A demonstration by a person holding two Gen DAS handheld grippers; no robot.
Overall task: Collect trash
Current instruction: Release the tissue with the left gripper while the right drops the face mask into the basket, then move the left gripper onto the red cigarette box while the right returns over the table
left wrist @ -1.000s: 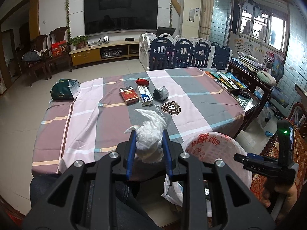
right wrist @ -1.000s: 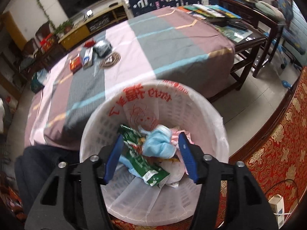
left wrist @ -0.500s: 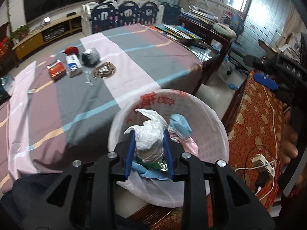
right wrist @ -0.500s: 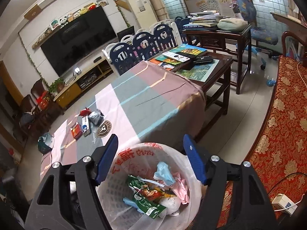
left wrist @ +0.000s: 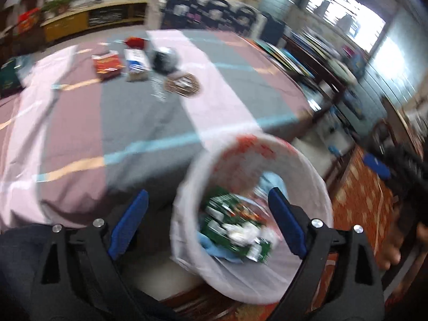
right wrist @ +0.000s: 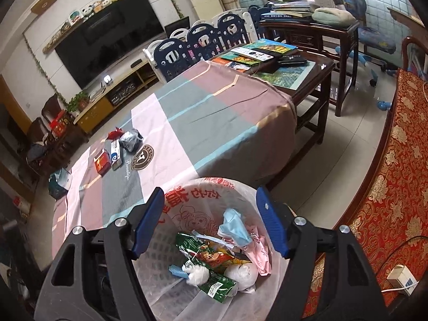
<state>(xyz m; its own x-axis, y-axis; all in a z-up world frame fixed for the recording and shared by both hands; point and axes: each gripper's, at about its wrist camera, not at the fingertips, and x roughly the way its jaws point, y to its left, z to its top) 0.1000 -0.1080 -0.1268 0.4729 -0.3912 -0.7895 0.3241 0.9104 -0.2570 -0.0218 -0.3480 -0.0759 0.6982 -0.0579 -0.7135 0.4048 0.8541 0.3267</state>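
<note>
Both grippers hang over the white lined trash basket [right wrist: 214,289], fingers spread wide and holding nothing. The left gripper [left wrist: 208,227] view is motion-blurred; the right gripper [right wrist: 211,224] view is sharp. The remaining trash sits in a cluster far across the striped tablecloth [right wrist: 187,123], toward eleven o'clock from both sets of fingers: a red box [right wrist: 102,162], a blue-and-white toothpaste box [right wrist: 115,155], a crumpled grey wrapper [right wrist: 130,139] and a red scrap [right wrist: 114,133]. The two boxes' long axes run roughly twelve to six. Neither gripper looks clearly nearer.
</note>
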